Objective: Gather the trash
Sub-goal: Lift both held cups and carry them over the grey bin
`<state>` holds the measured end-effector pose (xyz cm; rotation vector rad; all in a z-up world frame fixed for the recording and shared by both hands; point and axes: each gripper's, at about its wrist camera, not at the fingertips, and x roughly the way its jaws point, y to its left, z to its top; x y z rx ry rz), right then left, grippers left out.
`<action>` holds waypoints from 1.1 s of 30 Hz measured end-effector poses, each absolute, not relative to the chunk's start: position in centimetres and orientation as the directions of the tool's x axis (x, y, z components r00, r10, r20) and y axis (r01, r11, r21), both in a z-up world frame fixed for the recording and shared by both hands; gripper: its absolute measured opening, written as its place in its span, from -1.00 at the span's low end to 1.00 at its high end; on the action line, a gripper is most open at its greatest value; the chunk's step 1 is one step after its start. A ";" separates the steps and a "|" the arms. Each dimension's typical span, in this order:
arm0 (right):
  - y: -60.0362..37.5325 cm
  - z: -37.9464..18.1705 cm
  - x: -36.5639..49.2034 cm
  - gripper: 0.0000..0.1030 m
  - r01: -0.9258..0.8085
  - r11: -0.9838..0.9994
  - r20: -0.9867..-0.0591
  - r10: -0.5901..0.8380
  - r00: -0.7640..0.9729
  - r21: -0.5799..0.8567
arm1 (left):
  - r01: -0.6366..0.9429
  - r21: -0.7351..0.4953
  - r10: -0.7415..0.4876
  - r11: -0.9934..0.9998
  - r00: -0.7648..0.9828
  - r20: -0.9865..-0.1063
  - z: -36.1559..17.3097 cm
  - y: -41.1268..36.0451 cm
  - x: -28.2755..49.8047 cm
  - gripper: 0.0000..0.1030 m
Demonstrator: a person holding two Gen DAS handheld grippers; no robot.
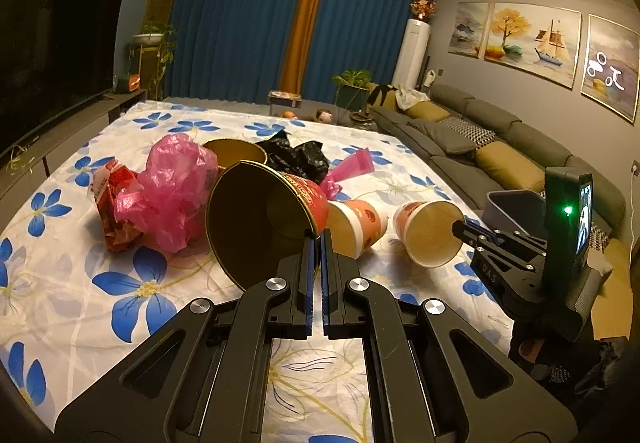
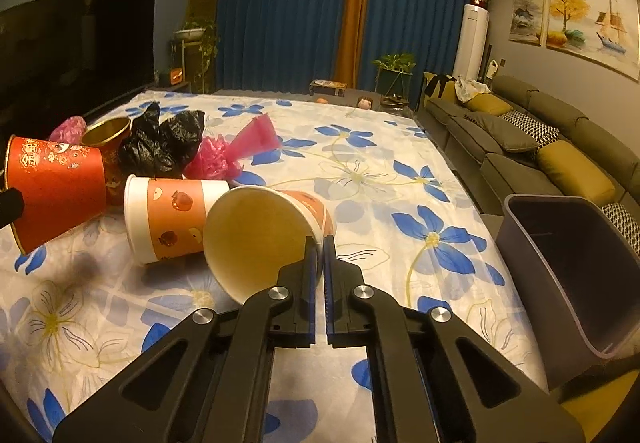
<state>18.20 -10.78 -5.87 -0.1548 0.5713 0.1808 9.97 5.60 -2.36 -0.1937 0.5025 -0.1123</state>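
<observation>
My left gripper [image 1: 320,237] is shut on the rim of a red paper cup with a gold inside [image 1: 260,211], held tilted above the flowered tablecloth [image 1: 120,283]; the cup also shows in the right wrist view [image 2: 56,191]. My right gripper [image 2: 320,243] is shut on the rim of an orange-and-white paper cup [image 2: 256,235], seen from the left wrist view as well [image 1: 428,235]. Another orange-and-white cup [image 2: 172,219] lies on its side between them. A grey trash bin [image 2: 572,271] stands open at the table's right edge.
Other trash lies on the table: a crumpled pink bag [image 1: 176,195], a red wrapper [image 1: 112,203], a black bag [image 2: 160,147], a pink bag piece [image 2: 240,151] and a second gold-lined red cup [image 2: 108,139]. A grey sofa [image 2: 520,147] runs along the right; a TV [image 1: 56,55] stands left.
</observation>
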 end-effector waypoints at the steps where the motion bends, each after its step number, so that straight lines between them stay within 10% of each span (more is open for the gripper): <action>1: -11.0 -5.7 18.0 -0.92 -0.208 0.974 -0.543 0.128 0.830 -0.087 | 0.062 -0.209 -0.155 0.976 0.872 -0.464 -2.2 5.4 9.9 -0.96; 33: -21.5 -0.2 11.6 -0.92 -0.053 0.999 -0.385 0.054 0.921 0.012 | 0.278 -0.125 -0.305 0.952 0.870 -0.388 1.7 -6.1 10.6 -0.96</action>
